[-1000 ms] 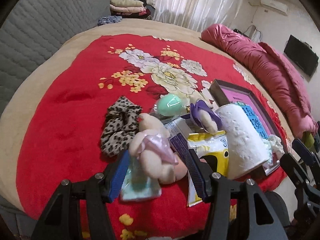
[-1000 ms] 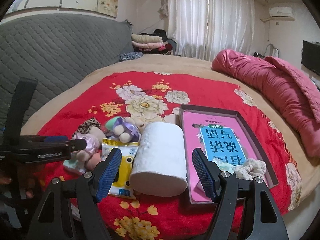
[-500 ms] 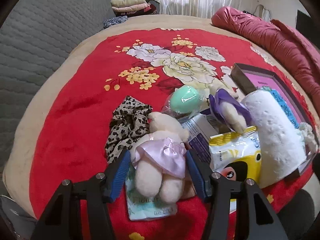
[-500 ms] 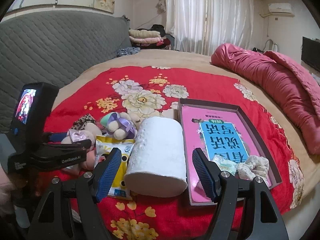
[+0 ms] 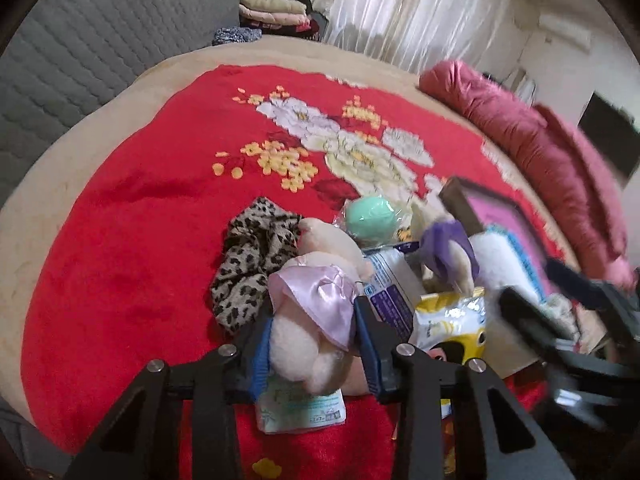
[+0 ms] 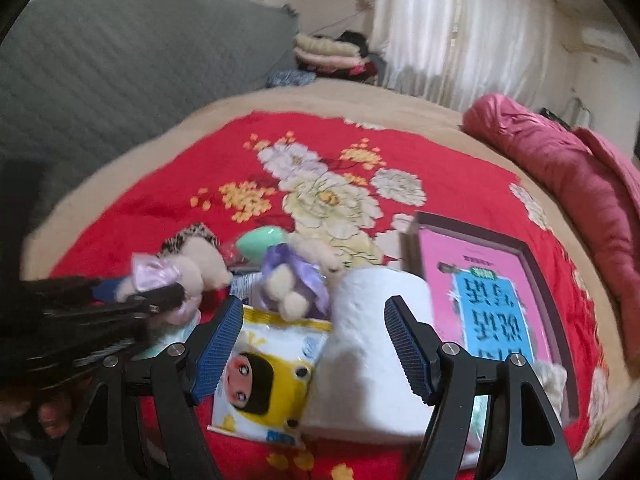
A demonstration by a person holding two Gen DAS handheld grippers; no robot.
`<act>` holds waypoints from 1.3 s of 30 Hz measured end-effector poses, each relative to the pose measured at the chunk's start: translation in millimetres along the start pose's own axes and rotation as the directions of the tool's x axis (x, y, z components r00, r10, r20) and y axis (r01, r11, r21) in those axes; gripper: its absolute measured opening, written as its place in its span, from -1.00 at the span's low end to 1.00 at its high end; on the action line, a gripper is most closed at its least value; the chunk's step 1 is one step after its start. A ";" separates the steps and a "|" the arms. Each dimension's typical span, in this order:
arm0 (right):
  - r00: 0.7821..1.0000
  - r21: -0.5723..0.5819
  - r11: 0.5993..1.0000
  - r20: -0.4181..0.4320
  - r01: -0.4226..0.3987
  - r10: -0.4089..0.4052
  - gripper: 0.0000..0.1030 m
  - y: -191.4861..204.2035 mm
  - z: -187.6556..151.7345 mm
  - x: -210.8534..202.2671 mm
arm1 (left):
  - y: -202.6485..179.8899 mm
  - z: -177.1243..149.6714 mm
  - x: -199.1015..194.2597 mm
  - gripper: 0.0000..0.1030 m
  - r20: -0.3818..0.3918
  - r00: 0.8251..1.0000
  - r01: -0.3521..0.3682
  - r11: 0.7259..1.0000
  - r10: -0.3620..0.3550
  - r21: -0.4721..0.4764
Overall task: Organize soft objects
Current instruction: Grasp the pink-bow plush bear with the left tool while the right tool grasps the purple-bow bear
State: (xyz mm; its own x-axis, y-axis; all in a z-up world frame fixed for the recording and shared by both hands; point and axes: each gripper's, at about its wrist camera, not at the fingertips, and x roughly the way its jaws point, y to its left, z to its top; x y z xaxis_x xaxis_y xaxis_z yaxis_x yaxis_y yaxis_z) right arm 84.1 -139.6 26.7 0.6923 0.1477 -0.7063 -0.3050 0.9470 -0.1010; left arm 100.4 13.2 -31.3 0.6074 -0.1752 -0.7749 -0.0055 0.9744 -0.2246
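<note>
My left gripper (image 5: 312,340) is shut on a cream plush toy with a pink bow (image 5: 312,320), its blue pads pressing both sides of the body. The same toy shows in the right wrist view (image 6: 180,276), held in the left gripper. My right gripper (image 6: 316,344) is open and empty, above a white paper roll (image 6: 372,344) and a yellow tissue pack (image 6: 264,376). A second plush with a purple bow (image 6: 292,280) lies behind the pack. A leopard scrunchie (image 5: 252,256) and a green sponge egg (image 5: 370,218) lie on the red floral blanket (image 5: 140,220).
A dark tray with a pink and blue book (image 6: 488,288) lies to the right, with a cream scrunchie (image 6: 552,380) at its near end. A pink quilt (image 6: 568,168) runs along the right. A grey headboard (image 6: 120,80) and folded clothes (image 6: 332,56) stand behind.
My left gripper has closed on the pink-bow plush. My right gripper has moved left and down toward the paper roll and yellow pack.
</note>
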 end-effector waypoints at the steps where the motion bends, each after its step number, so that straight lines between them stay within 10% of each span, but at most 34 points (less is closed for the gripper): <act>1: 1.000 -0.019 1.000 -0.014 0.006 -0.006 0.45 4.5 3.4 8.8 | 4.0 0.3 -3.7 -0.27 0.011 1.000 0.018 1.000 -0.018 -0.013; 11: 0.994 -0.025 0.998 -0.086 0.059 -0.061 0.45 5.5 17.7 60.7 | 25.1 2.7 -10.0 -0.26 0.034 0.993 0.114 0.991 -0.112 -0.065; 19: 0.992 -0.065 0.997 -0.118 0.048 -0.055 -0.44 6.7 19.7 78.2 | 31.0 5.1 -11.1 -0.26 0.047 0.989 0.145 0.986 -0.142 -0.077; 39: 0.996 0.101 0.991 0.023 -0.084 0.083 -0.56 -13.8 6.1 29.6 | 32.0 5.0 -21.3 -0.26 0.095 0.986 0.144 0.987 -0.137 -0.067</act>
State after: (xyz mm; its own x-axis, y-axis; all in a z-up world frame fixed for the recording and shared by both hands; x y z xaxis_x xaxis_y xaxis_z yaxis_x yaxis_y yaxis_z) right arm 112.7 -146.5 11.5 0.6794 0.2318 -0.6961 -0.2945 0.9552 0.0306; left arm 91.2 48.7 -19.0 0.6753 -0.2929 -0.6769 0.0290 0.9276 -0.3724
